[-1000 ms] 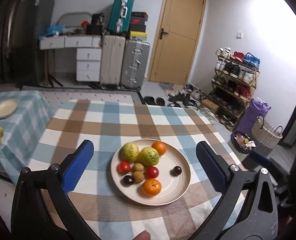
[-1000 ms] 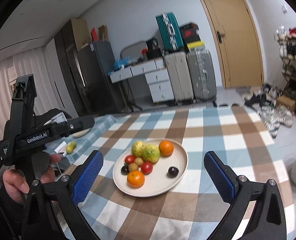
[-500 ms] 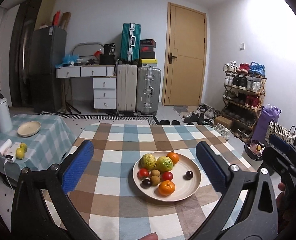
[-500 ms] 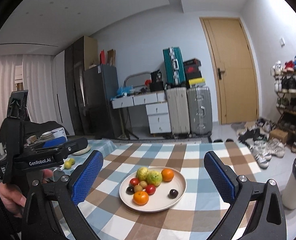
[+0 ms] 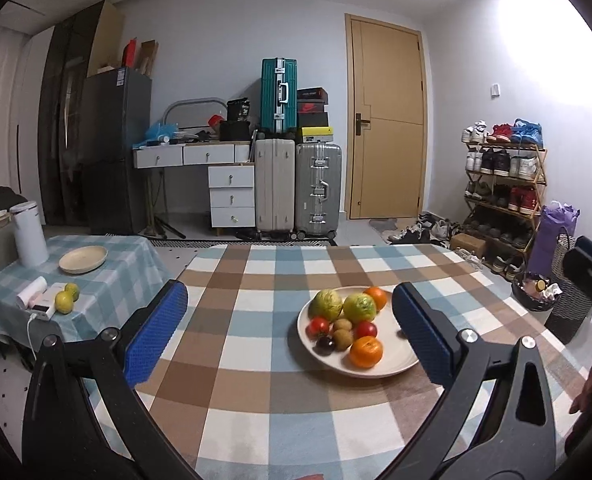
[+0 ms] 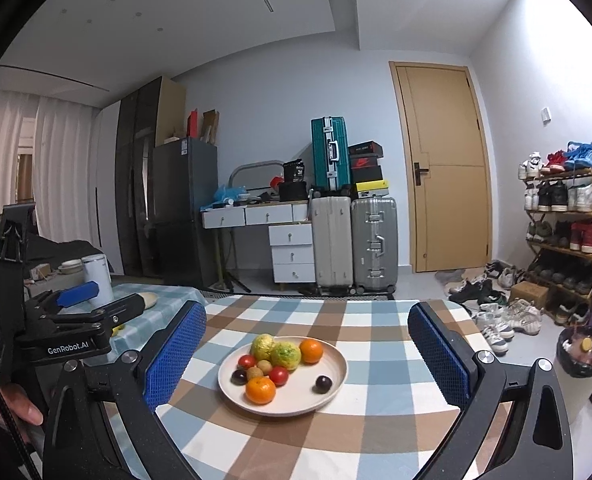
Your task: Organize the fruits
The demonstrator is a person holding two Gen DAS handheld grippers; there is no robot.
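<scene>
A beige plate [image 5: 392, 364] [image 6: 332, 364] of fruit sits on the checked table [image 5: 255, 360]. It holds two oranges [image 5: 366, 352] [image 6: 260, 390], two yellow-green citrus [image 5: 359, 307] [image 6: 285, 354], red tomatoes [image 5: 318, 326], brown kiwis [image 5: 342, 338] and dark plums [image 6: 323, 383]. My left gripper [image 5: 289, 336] is open and empty, above the table's near side with the plate by its right finger. My right gripper [image 6: 308, 354] is open and empty, framing the plate from in front.
A low side table [image 5: 107, 280] at the left carries an empty beige plate [image 5: 83, 259], two limes [image 5: 64, 302], a white jug [image 5: 29, 238] and a small white device. Suitcases, a desk, a door and a shoe rack [image 5: 504, 200] stand behind.
Both grippers tilted up and pulled back, so the plate now appears lower and smaller. The left view shifted left, bringing the side table into fuller view. Both stay open.
</scene>
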